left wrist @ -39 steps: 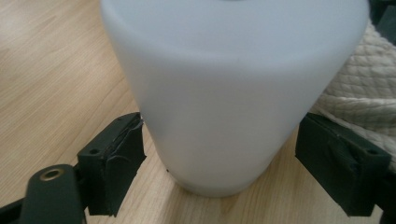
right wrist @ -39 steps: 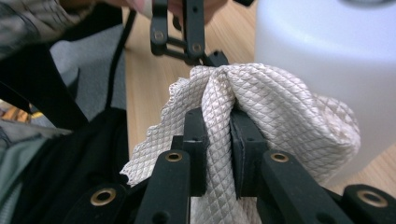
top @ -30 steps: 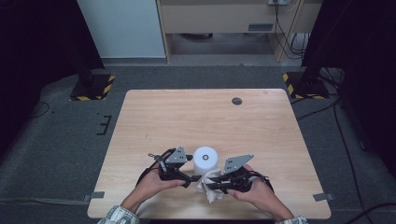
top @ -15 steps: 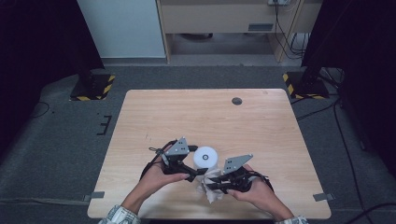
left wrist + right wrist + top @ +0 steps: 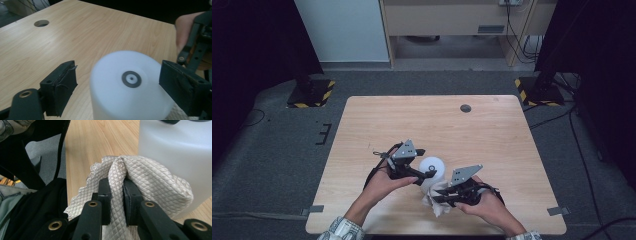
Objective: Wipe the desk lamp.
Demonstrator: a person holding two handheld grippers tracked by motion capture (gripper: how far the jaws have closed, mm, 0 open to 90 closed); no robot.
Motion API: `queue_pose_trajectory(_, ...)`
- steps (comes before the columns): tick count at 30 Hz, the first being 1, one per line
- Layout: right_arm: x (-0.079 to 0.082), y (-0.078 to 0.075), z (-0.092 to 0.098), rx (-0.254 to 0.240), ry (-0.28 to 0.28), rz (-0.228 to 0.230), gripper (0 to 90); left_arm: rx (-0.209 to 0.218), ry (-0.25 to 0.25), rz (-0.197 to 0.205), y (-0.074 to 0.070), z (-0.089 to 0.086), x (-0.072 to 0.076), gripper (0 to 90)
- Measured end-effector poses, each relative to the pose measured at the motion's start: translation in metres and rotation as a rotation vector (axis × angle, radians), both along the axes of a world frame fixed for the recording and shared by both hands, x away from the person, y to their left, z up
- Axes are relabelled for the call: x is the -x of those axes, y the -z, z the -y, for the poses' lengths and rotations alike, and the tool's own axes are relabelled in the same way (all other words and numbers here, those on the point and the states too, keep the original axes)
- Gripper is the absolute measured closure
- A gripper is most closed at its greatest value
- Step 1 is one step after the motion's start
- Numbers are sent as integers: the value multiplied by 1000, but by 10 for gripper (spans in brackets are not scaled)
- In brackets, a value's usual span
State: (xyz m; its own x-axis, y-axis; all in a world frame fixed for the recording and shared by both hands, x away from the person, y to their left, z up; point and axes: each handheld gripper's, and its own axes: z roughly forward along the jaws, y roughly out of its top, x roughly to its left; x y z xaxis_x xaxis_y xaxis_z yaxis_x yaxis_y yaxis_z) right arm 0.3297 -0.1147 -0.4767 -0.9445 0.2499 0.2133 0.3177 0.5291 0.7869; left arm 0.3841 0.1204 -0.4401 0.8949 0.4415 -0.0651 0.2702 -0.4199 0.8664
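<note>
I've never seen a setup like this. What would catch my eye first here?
Probably the white plastic container near the table's front edge, sitting between the wide-apart jaws of the left gripper; its jaws have just been closing a little, with a gap showing at one pad. Beside it, the right gripper pinches a quilted cloth against the container's side.

Black jaws, brass-ringed screw holes, grey three-cornered plates, plaid sleeves (image 5: 343, 229).

White bottle (image 5: 130, 87), cream quilted cloth (image 5: 150, 177)

Bare wooden table (image 5: 492, 145) — round hole (image 5: 466, 108) near far edge
</note>
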Motion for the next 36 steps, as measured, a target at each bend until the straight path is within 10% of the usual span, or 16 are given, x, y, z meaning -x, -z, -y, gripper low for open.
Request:
queue_pose_trajectory(19, -1, -15, 0, -79, 13, 21, 787, 57, 42, -125, 5, -2, -7, 270)
queue_pose_trajectory(36, -7, 22, -15, 50, 12, -48, 787, 62, 16, -101, 5, -5, -7, 348)
